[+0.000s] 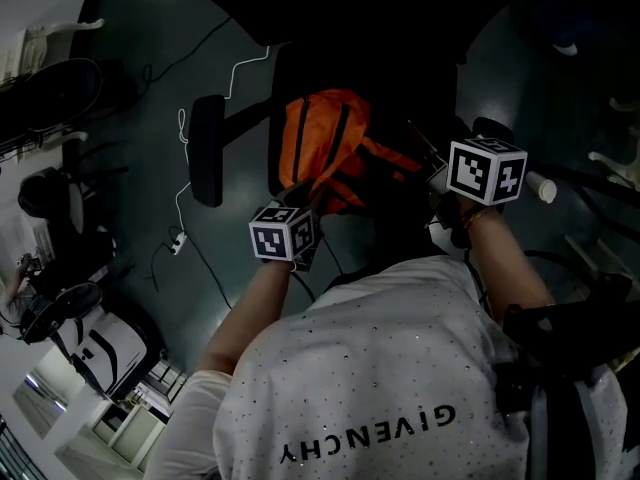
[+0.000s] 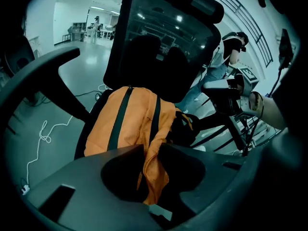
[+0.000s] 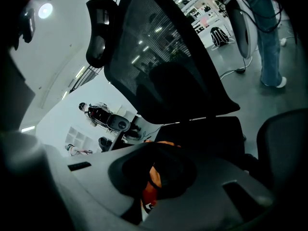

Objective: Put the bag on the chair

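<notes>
An orange bag (image 1: 325, 138) with black straps lies on the seat of a black office chair (image 1: 207, 150). In the left gripper view the bag (image 2: 130, 124) leans against the chair's mesh backrest (image 2: 163, 37). My left gripper (image 1: 300, 200) is at the bag's near edge, and a fold of orange cloth runs down between its jaws (image 2: 153, 153), which are shut on it. At the bag's right end, my right gripper (image 1: 437, 175) has an orange and black piece of the bag (image 3: 153, 179) pinched between its jaws (image 3: 155, 174).
White cables (image 1: 185, 118) and a power strip (image 1: 178, 240) lie on the floor left of the chair. More chairs (image 1: 50, 88) and a dark bag (image 1: 100, 348) stand at the far left. A person (image 2: 231, 47) stands behind the chair to the right.
</notes>
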A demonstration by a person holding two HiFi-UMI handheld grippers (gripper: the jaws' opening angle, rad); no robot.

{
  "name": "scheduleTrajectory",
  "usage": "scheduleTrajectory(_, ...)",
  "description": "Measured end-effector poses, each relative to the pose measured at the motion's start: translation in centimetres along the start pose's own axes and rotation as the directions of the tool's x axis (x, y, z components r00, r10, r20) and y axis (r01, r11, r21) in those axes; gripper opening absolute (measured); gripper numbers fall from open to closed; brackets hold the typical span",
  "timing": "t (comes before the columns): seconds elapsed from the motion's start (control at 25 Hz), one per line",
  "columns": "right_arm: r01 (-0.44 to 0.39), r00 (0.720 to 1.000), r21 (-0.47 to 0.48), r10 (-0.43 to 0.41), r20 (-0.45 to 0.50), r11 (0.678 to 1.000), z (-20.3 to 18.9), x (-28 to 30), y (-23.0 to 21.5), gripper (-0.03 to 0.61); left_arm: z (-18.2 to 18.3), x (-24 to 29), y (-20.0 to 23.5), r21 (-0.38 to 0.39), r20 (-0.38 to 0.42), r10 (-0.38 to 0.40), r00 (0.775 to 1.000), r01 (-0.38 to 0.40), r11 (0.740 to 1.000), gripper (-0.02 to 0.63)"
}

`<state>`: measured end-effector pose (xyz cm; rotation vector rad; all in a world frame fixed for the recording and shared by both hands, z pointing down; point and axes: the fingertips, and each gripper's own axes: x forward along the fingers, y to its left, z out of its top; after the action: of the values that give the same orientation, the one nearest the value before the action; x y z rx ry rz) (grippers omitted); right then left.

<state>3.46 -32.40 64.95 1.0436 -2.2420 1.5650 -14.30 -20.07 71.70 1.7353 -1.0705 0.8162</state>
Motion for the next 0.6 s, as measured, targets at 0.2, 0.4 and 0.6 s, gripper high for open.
scheduleTrajectory(0.2, -0.001, 1.000, -0.011, 0.000, -0.020, 1.000, -0.7, -0.3, 1.2, 0.005, -0.9, -0.5, 0.9, 0.011, 0.007, 0.038, 0.999, -0.038, 0.999, 0.146)
scheduleTrajectory(0.4, 0.010, 1.000, -0.019, -0.011, -0.010, 1.000, -0.4, -1.2, 1.6, 0.005, -1.0, 0.0, 0.2, 0.008, -0.012, -0.006, 1.000, 0.007, 1.000, 0.248)
scheduleTrajectory(0.6, 0.021, 1.000, -0.031, -0.021, 0.005, 0.999, 0.0, -2.3, 2.0, 0.005, -1.4, 0.3, -0.8, -0.031, -0.011, -0.049, 0.999, 0.049, 0.998, 0.353)
